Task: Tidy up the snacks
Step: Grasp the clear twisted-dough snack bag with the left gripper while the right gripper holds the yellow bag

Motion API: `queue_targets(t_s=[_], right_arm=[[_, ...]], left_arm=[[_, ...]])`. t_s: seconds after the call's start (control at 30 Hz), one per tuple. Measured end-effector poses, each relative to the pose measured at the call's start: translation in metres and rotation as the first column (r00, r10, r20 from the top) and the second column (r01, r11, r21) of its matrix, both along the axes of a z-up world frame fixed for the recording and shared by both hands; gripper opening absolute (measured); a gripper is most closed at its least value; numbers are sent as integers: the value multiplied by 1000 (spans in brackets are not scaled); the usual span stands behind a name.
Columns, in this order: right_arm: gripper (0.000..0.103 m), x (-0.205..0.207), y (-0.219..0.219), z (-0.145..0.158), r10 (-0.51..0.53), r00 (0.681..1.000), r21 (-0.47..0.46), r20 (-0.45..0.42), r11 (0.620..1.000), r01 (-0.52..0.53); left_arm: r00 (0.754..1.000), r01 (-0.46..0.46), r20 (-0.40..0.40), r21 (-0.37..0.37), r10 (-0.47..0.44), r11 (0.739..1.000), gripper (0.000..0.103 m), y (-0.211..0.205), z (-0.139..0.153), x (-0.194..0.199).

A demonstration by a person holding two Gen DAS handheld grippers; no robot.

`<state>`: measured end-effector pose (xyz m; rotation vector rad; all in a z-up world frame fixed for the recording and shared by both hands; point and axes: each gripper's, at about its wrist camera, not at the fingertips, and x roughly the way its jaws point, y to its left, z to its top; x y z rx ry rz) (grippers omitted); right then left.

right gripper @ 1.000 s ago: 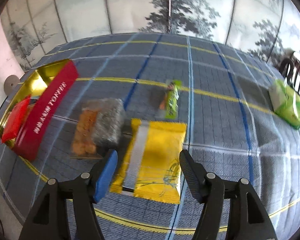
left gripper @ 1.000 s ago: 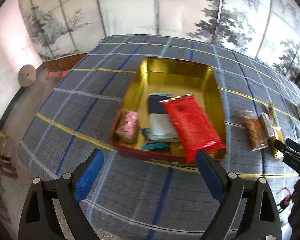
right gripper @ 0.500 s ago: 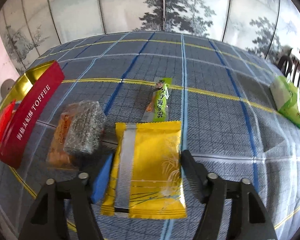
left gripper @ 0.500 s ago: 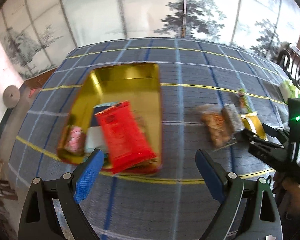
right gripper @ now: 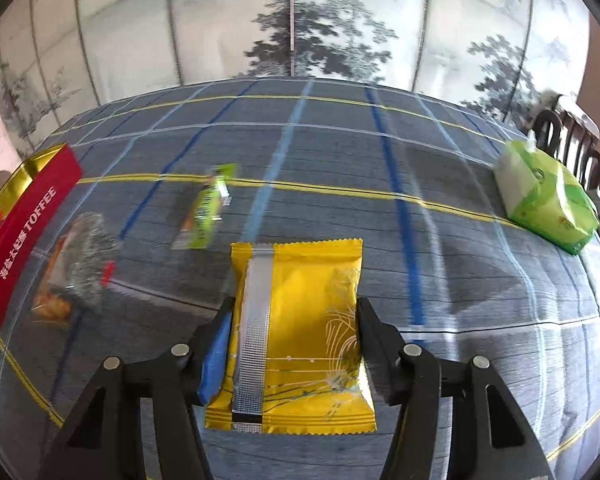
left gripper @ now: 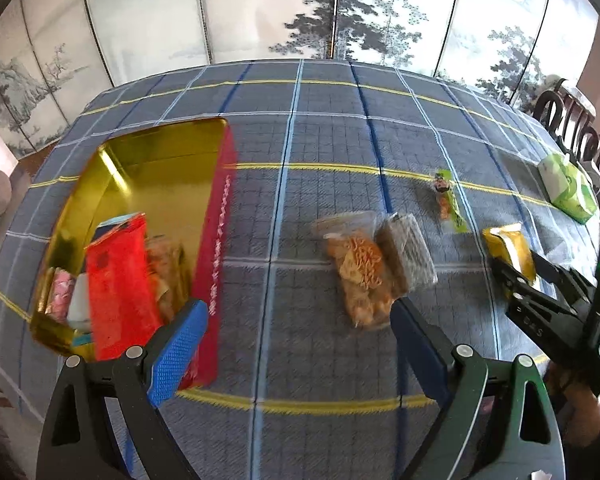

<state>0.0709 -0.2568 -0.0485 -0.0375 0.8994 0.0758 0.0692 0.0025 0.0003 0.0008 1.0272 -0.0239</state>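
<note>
A yellow snack packet (right gripper: pixel 300 280) lies flat on the blue checked tablecloth. My right gripper (right gripper: pixel 294 312) straddles it and its jaws are closing, with the pads just at the packet's two long edges. In the left wrist view that gripper (left gripper: pixel 518 276) sits over the packet (left gripper: pixel 508 244) at the right. My left gripper (left gripper: pixel 296 312) hangs open above bare cloth, between the gold tin (left gripper: pixel 160 168) and two clear snack bags (left gripper: pixel 360 268). The tin holds a red packet (left gripper: pixel 116 280) and several smaller snacks.
A thin green snack stick (right gripper: pixel 206 208) lies beyond the yellow packet. A green tissue pack (right gripper: pixel 548 200) sits at the far right, near dark chair backs (left gripper: pixel 576 120). The tin's red side (right gripper: pixel 28 216) reads TOFFEE. A painted folding screen stands behind the table.
My left gripper has swung right, away from the tin towards the clear bags. My right gripper has moved forward over the yellow packet and its jaws have narrowed onto its sides.
</note>
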Motion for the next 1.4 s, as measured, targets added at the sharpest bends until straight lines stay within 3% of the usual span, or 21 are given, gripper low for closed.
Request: queue_targets(t_s=[0.37,0.63,0.83,1.0,1.4], right_arm=[[61,2,-9,-1,-7,1000,9,-1,1000,7],[61,2,-9,-1,-7,1000,10,-1,1000,7],[61,2,-9,-1,-8,1000,9,-1,1000,8],[62,3,-8,-1,-8,1000,8,-1,1000,8],[62,3,-7,-2,-8,1000,6,-1,1000,8]], left_arm=[[998,-12,-68,-48,9,999,77,-15,-26,31],[996,-19,-92,-89,11,996,76,-25,-39,44],[994,-3,-106,-102,-8,995,58,-25,-43,44],[993,17,-113,-103,-29,994,37,-23,-44,43],[994,50,-96,-92,-59,994,33,-25,-45,41]])
